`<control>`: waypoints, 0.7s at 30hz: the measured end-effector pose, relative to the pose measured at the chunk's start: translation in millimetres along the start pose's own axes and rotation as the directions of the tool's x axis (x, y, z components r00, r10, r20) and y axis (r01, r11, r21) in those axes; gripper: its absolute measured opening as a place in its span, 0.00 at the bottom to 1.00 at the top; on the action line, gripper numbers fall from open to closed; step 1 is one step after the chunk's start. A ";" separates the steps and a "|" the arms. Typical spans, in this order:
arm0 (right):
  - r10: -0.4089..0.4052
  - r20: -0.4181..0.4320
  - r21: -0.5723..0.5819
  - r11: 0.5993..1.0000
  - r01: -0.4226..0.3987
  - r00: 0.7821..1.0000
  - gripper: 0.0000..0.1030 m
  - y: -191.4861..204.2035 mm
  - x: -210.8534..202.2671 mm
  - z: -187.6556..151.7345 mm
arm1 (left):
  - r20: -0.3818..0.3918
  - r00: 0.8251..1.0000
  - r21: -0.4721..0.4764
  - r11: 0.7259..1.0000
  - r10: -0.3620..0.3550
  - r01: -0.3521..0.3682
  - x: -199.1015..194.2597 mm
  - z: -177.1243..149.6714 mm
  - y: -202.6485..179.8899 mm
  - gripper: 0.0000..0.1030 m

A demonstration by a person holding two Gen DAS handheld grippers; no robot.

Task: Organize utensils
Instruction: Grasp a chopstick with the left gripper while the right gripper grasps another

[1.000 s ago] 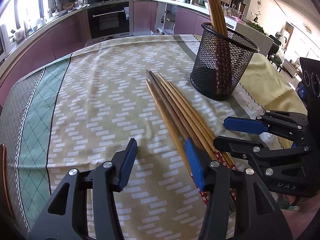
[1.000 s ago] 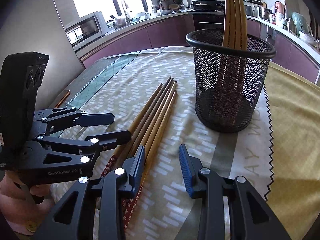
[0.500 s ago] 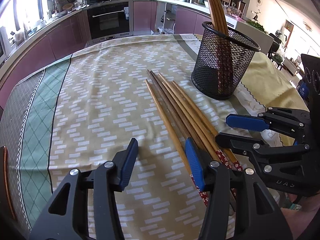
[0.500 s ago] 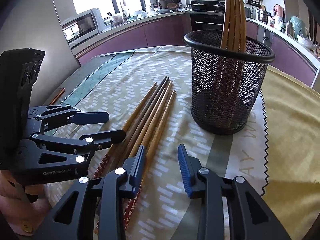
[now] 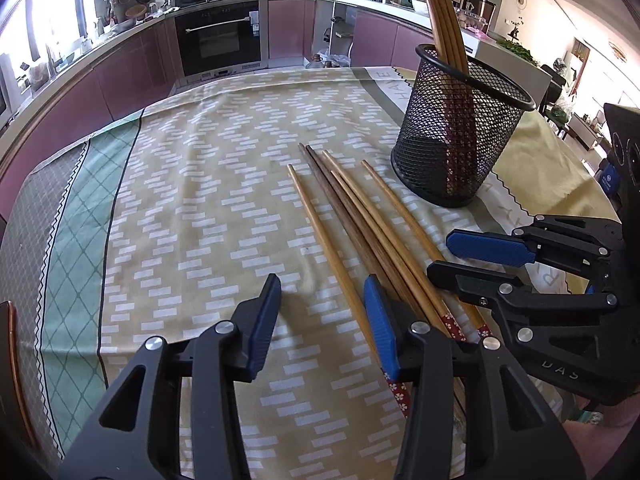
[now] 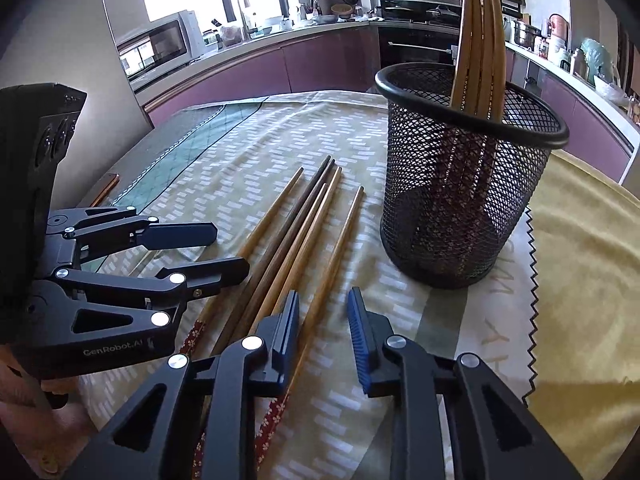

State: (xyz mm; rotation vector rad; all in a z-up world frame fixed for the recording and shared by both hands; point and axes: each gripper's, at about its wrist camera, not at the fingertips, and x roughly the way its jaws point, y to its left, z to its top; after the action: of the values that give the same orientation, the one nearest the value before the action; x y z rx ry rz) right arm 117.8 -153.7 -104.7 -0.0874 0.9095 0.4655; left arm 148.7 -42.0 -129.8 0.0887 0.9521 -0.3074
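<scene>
Five loose wooden chopsticks (image 6: pixel 304 240) lie mid-tabletop beside the black mesh holder (image 6: pixel 460 208); I'd straddle only the rightmost with my empty, parted right gripper (image 6: pixel 322 324), left gripper (image 5: pixel 320 312) likewise open.

Black mesh holder (image 5: pixel 460 128); yellow, white-dashed tablecloth (image 5: pixel 208 184); blue-padded tongs (image 5: pixel 320 320)

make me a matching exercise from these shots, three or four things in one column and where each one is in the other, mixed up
Things:
1. loose chopsticks
2. upright chopsticks
3. mesh holder
4. left gripper

Places or states:
A. standing on the tablecloth, right of the loose sticks
B. jaws open, holding nothing
C. lying flat on the cloth
D. standing inside the mesh holder

Pairs: 1-C, 2-D, 3-A, 4-B
</scene>
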 end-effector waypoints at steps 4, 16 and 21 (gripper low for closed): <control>-0.006 0.000 0.004 1.000 0.006 1.000 0.19 -1.0 3.9 4.6 | -0.001 1.000 0.000 1.000 0.002 -0.002 3.1 4.7 1.5 0.38; 0.011 0.010 0.054 0.998 -0.012 1.000 0.08 -10.0 3.1 4.9 | 0.003 1.000 -0.042 0.999 0.008 -0.007 7.7 11.2 3.7 0.13; 0.032 0.013 0.080 0.996 -0.033 0.999 0.06 -17.3 0.4 3.3 | 0.006 1.000 -0.085 0.996 -0.004 0.005 5.1 7.5 7.5 0.11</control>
State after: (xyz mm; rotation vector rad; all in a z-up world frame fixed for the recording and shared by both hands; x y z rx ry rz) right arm 127.8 -168.2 -105.0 0.0030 0.9183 0.4585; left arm 159.6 -37.5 -130.1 0.0073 0.9582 -0.2709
